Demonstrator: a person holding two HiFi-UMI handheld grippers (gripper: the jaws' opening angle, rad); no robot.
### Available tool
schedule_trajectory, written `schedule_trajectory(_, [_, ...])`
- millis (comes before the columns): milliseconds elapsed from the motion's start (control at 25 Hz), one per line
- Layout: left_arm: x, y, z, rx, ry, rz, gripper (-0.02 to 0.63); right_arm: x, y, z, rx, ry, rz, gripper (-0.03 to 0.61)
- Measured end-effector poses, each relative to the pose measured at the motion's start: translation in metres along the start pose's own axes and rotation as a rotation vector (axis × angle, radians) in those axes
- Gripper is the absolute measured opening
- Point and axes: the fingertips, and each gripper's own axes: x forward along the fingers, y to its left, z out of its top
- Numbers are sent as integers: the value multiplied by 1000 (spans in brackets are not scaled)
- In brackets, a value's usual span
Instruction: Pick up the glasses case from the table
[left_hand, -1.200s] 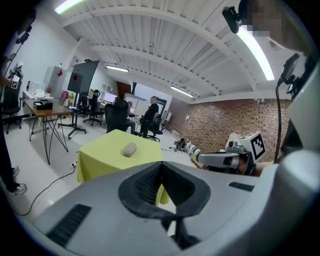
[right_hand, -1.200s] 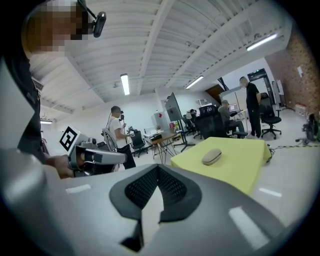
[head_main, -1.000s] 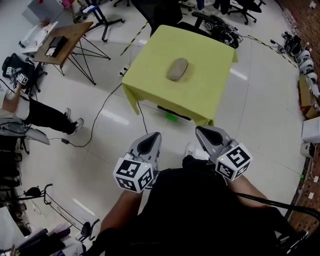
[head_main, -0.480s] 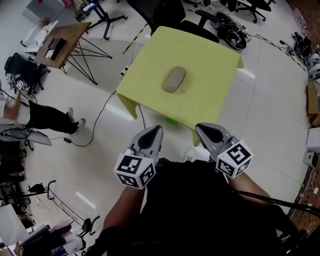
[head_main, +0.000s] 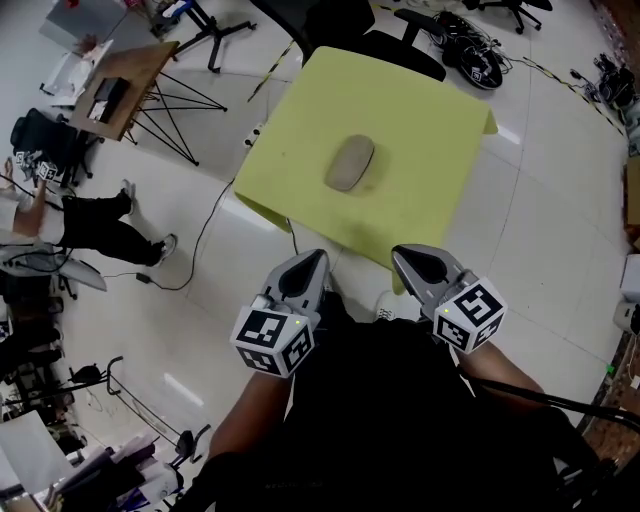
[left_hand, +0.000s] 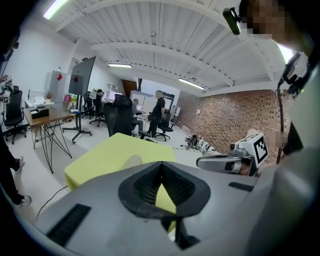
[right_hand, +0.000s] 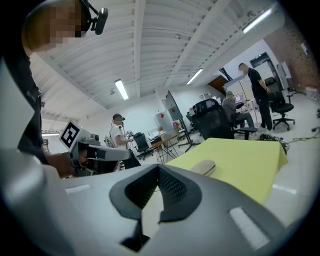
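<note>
Where the glasses case (head_main: 350, 163) lies: flat on the middle of the counter, a grey-beige oval shell with its lid down, well apart from both grippers.
Counter (head_main: 425, 120): square and draped in a yellow-green cloth, with one corner of the cloth hanging down at the near left.
Left gripper (head_main: 312, 262): held out in front of the person's dark top and aimed toward the counter, with its tip over the floor just short of the cloth's near edge.
Left fingers (left_hand: 146, 184): together at the tips, with nothing held between the ribbed pads.
Right gripper (head_main: 404, 256): level with the left one and a little to its right, with its tip at the near edge of the cloth as seen from above.
Right fingers (right_hand: 173, 188): also together at the tips, holding nothing; the case shows beyond them on the cloth.
Far side: a black office chair (head_main: 340, 25) stands against the counter's far edge.
Far left: a wooden desk (head_main: 130, 75) on thin black legs carries a dark flat thing that I cannot make out.
Left: a seated person (head_main: 95, 228) in dark trousers has both legs stretched out over the floor.
Floor (head_main: 545, 230): pale glossy tiles, with a black cable (head_main: 203, 232) trailing from under the counter toward the left.
</note>
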Motion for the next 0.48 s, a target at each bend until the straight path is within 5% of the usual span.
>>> schedule_trajectory(480, [60, 54, 42, 50, 32, -139, 7, 44, -35, 30, 14, -21, -149, 3])
